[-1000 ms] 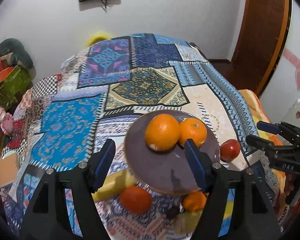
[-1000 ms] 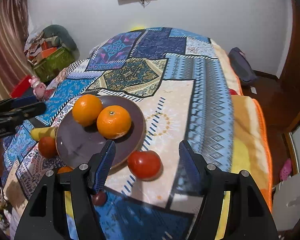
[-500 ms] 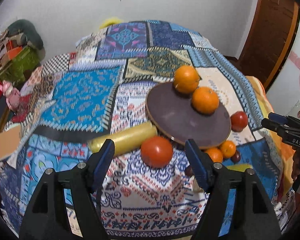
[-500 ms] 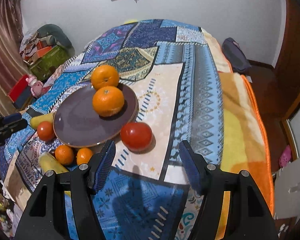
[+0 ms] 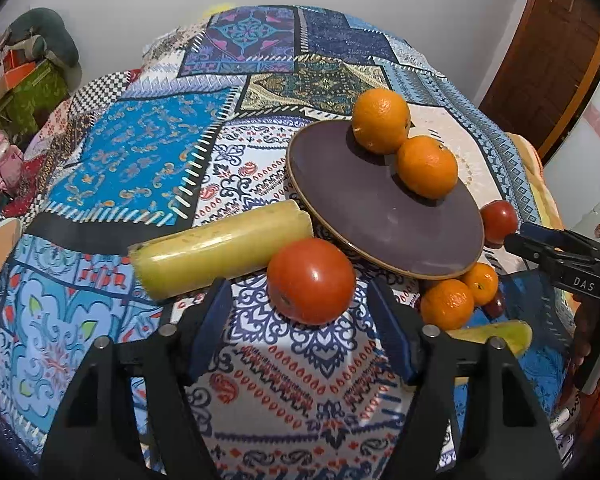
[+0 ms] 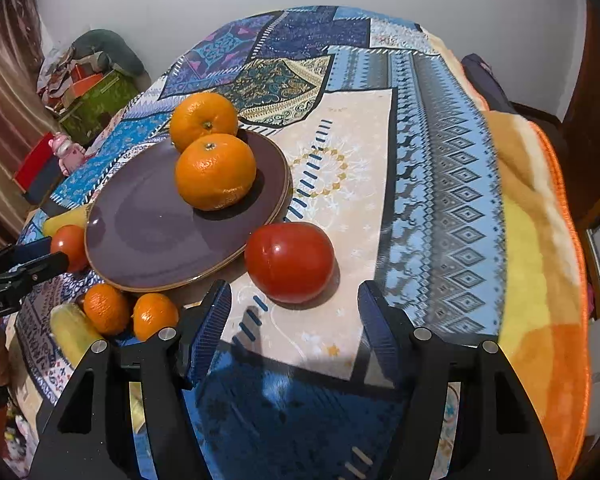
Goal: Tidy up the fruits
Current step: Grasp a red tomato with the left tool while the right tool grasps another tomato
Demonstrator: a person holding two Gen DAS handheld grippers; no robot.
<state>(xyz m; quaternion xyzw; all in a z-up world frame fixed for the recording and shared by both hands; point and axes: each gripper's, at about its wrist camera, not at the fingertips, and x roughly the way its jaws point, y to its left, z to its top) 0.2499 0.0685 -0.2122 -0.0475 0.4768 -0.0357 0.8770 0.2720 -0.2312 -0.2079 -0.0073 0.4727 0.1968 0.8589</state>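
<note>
A dark purple plate (image 5: 380, 220) (image 6: 148, 232) holds two large oranges (image 5: 381, 120) (image 6: 215, 170) on a patchwork cloth. My left gripper (image 5: 300, 314) is open, its jaws either side of a red tomato (image 5: 311, 280) beside a yellow banana piece (image 5: 220, 254). My right gripper (image 6: 294, 306) is open just in front of a second red tomato (image 6: 289, 262) next to the plate's edge. Two small oranges (image 5: 447, 303) (image 6: 106, 308) and another yellow piece (image 5: 492, 334) lie by the plate's near rim.
The patchwork cloth (image 5: 140, 152) covers a bed or table; an orange-yellow blanket (image 6: 540, 240) hangs on the right side. Boxes and a pink toy (image 5: 4, 156) stand at the left. A wooden door (image 5: 548, 60) is at the right.
Both grippers have moved closer and lower toward the fruit. The left one now frames the tomato by the banana; the right one has closed in on the other tomato.
</note>
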